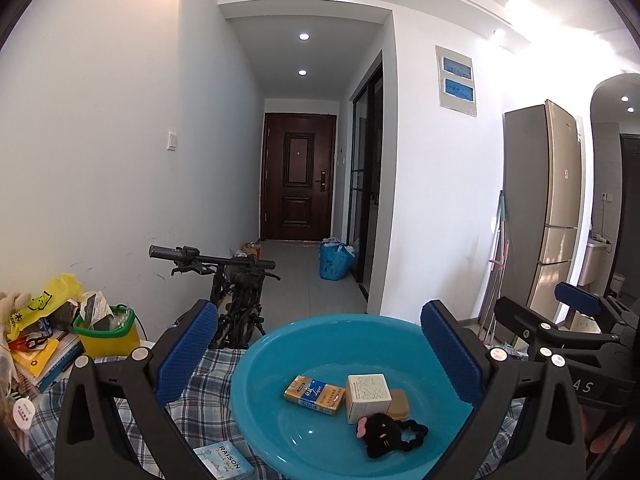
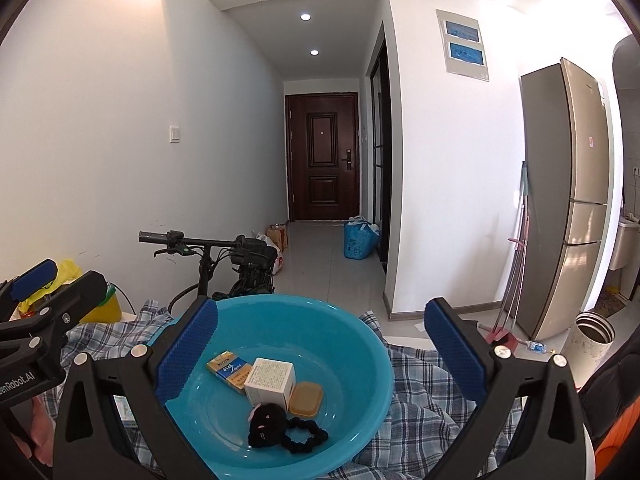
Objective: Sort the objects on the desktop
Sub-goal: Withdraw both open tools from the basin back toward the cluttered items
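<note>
A turquoise plastic basin (image 1: 256, 364) (image 2: 360, 336) rests on a blue plaid cloth (image 1: 208, 372) (image 2: 424, 392). Inside lie a yellow-and-blue pack (image 1: 314, 394) (image 2: 228, 368), a white carton (image 1: 368, 396) (image 2: 270, 380), a tan flat case (image 1: 400, 402) (image 2: 306, 398) and a black plush hair tie (image 1: 386, 434) (image 2: 276, 426). My left gripper (image 1: 320, 356) stands open above the basin's near side, holding nothing. My right gripper (image 2: 320, 356) is open too, its left finger over the basin. A light-blue "RAISON" box (image 1: 224, 462) lies on the cloth beside the basin.
A yellow tub with a green rim (image 1: 106, 338) (image 2: 104, 308), stacked books (image 1: 44, 360) and a yellow bag (image 1: 44, 304) crowd the table's left. Behind the table stands a black bicycle (image 1: 236, 288) (image 2: 240, 268). A fridge (image 1: 548, 208) (image 2: 572, 200) is at the right.
</note>
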Demonstrator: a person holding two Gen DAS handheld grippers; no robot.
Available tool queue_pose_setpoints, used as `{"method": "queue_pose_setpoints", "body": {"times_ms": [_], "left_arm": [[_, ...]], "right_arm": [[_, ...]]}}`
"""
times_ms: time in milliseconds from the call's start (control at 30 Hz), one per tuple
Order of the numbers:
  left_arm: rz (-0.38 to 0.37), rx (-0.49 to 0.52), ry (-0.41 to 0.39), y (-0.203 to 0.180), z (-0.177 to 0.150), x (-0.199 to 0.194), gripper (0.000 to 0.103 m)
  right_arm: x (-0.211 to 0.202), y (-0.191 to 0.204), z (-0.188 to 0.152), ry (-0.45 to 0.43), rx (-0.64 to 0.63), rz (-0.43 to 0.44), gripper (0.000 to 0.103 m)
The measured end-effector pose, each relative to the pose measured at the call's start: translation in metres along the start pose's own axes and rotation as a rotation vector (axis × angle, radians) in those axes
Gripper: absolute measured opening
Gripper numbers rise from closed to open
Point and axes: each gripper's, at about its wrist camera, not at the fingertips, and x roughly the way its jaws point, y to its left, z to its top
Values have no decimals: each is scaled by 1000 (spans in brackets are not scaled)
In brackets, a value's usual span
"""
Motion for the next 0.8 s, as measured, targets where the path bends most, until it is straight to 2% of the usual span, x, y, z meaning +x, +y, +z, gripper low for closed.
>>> {"method": "queue_pose_setpoints", "body": {"times_ms": [233,333,500,667,800], "left_arm": [[-27,13,-37,0,8,-38,103],[-17,29,-43,-1,8,-47,103],[-11,9,-34,2,7,-58,103],[-5,29,-23,3,2,-72,103],[-6,47,-6,-1,-7,-82,103]], "right_arm": [[-22,12,4,-40,-51,-7,103],[-31,14,6,-55,-74,-27,103],[-44,7,8,-85,-35,-26,103],[-51,-8,-1,-32,18,19,103],[-59,-18,-20,11,8,-14,103]]}}
